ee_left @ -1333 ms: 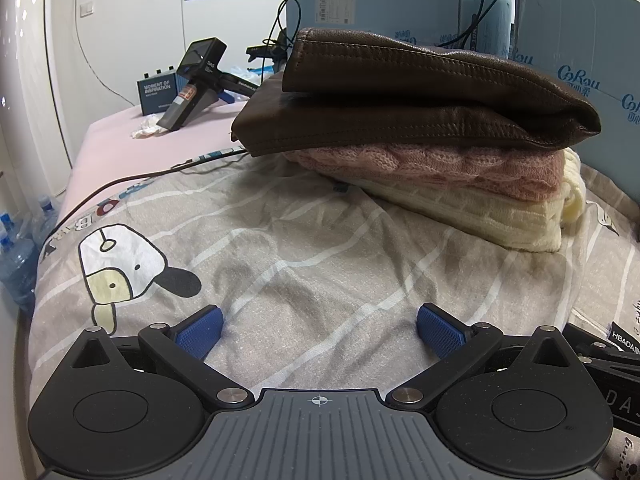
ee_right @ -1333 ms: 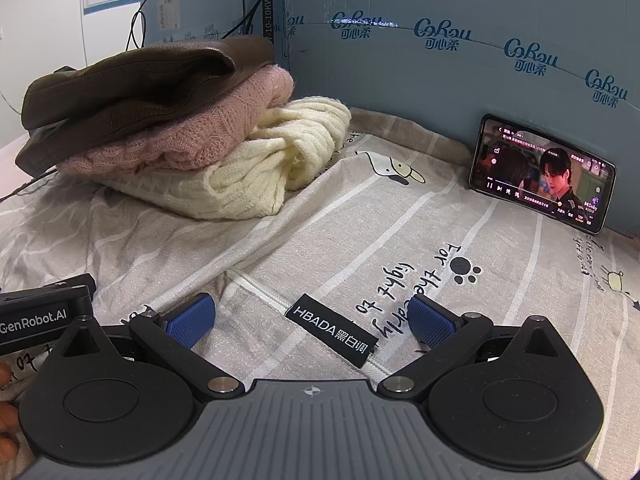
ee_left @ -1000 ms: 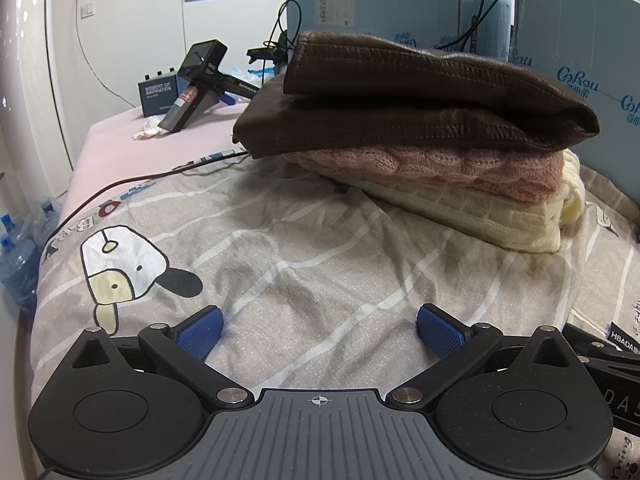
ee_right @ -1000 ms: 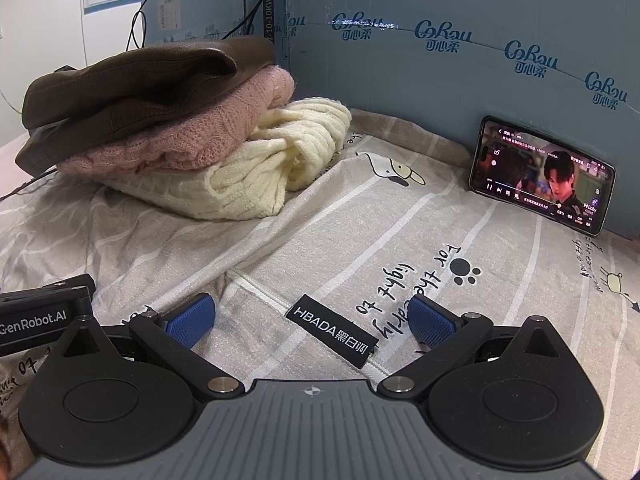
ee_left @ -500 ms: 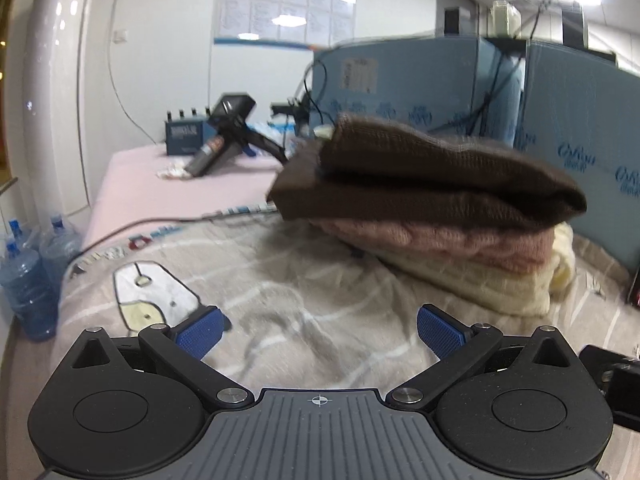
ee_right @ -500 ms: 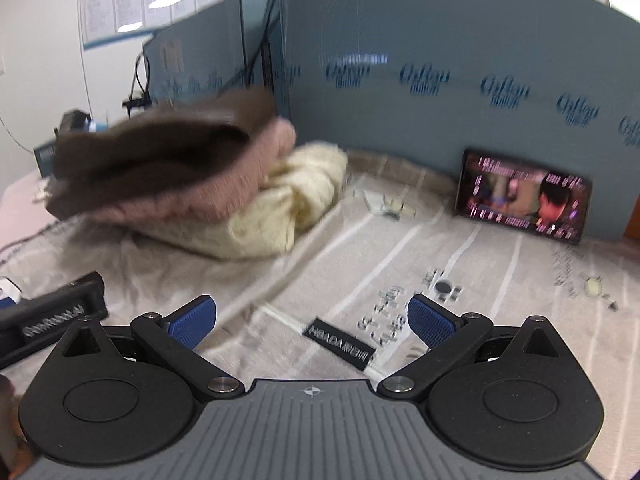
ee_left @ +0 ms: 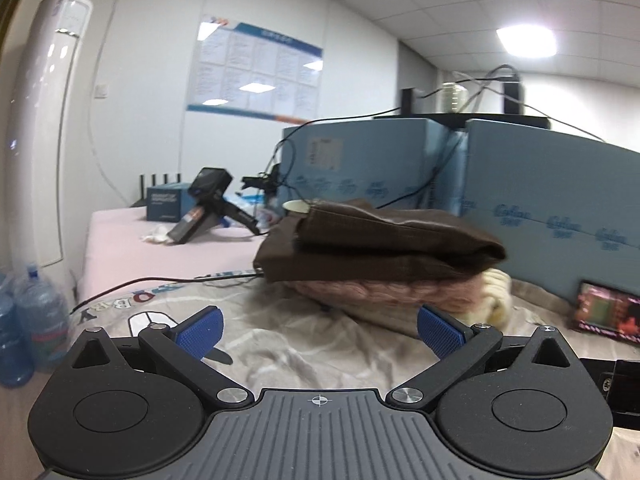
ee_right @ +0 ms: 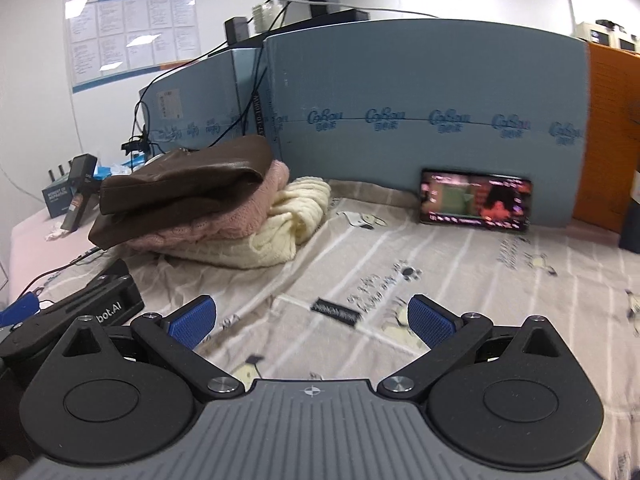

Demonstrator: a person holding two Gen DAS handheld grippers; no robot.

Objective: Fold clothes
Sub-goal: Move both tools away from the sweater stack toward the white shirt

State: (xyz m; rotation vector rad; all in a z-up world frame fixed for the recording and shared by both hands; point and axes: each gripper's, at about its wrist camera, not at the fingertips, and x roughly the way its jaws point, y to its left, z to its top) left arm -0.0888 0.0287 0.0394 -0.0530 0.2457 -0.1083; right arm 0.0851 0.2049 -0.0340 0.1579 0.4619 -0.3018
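A stack of folded clothes rests on the bed: a brown leather garment point(ee_left: 380, 240) point(ee_right: 184, 188) on top, a pink knit sweater point(ee_left: 372, 290) point(ee_right: 224, 224) under it, and a cream knit sweater point(ee_right: 280, 232) point(ee_left: 496, 292) at the bottom. My left gripper point(ee_left: 318, 330) is open and empty, well in front of the stack and raised above the sheet. My right gripper point(ee_right: 310, 320) is open too, holding nothing, over the printed bed sheet point(ee_right: 460, 280) to the right of the stack. The left gripper's body point(ee_right: 80, 312) shows at the lower left of the right wrist view.
A phone point(ee_right: 476, 200) playing video leans on the blue foam board wall point(ee_right: 420, 100) behind the bed. A black handheld device point(ee_left: 204, 210) and a blue box point(ee_left: 162, 202) sit on the pink surface at far left. Water bottles point(ee_left: 28, 320) stand beside the bed. A cable point(ee_left: 160, 280) crosses the sheet.
Both grippers have lifted up and tilted back from the bed, so the stack now appears lower and farther away. Both stay open and empty.
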